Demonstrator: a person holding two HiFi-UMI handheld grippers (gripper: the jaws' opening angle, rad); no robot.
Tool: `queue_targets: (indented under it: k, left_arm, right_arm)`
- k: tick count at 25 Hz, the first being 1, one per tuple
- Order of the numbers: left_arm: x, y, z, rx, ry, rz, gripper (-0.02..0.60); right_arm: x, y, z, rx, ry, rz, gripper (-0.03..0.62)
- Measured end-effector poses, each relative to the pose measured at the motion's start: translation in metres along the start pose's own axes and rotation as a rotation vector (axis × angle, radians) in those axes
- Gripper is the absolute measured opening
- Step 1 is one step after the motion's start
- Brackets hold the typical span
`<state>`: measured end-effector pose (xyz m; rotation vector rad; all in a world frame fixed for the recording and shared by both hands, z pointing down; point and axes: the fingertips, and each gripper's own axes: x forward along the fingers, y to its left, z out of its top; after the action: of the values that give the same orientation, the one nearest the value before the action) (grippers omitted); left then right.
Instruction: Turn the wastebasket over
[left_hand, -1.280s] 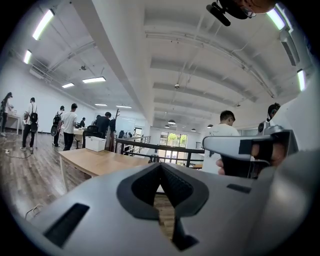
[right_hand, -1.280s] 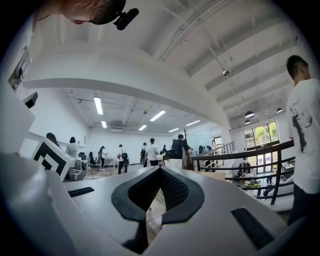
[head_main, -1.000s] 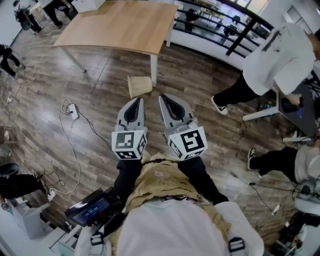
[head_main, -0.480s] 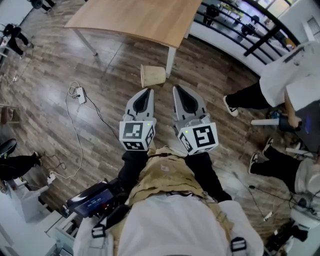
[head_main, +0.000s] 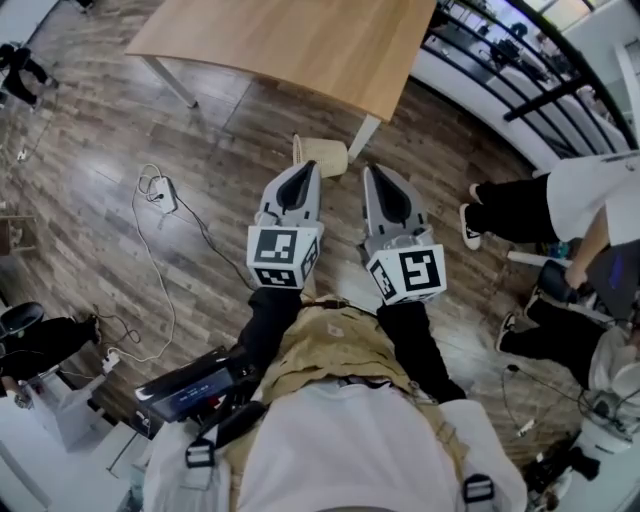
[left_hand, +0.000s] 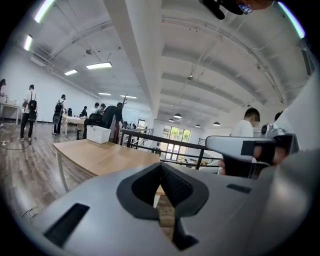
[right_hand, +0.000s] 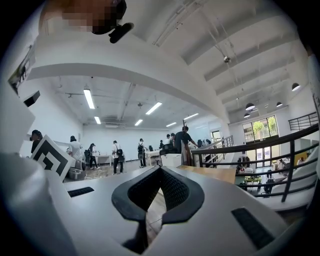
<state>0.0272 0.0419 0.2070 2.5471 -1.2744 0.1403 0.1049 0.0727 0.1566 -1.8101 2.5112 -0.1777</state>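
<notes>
A tan wastebasket lies on its side on the wooden floor, close by the table leg, with its rim toward the left. Both grippers are held out side by side in front of the person and point at it. The left gripper is shut and empty, its tip just short of the basket in the head view. The right gripper is also shut and empty, a little right of the basket. In both gripper views the jaws meet at the tip and hide the basket.
A light wooden table stands just beyond the basket. A white power strip with a cable lies on the floor at left. People stand or sit at right, near a black railing. A dark device sits at lower left.
The person and both grippers have moved forward toward the table; the basket now lies just ahead of the left gripper's tip. Both grippers stay shut.
</notes>
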Motion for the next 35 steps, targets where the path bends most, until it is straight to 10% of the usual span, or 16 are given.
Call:
queue_targets:
  k: [17,26,35]
  left_arm:
    - [0.109,0.157,-0.013,-0.091,0.167,0.0,0.002]
    - [0.123,0.209,-0.089,-0.184,0.321,0.149,0.002]
    - [0.138,0.235,-0.25,-0.294,0.549,0.195,0.002]
  right_arm:
    - [0.184,-0.006,-0.067,0.071,0.202,-0.018,0.02]
    - [0.215,-0.003,-0.16,0.169,0.422,0.109,0.02]
    - [0.218,-0.008,-0.338,0.284,0.724,0.174,0.02]
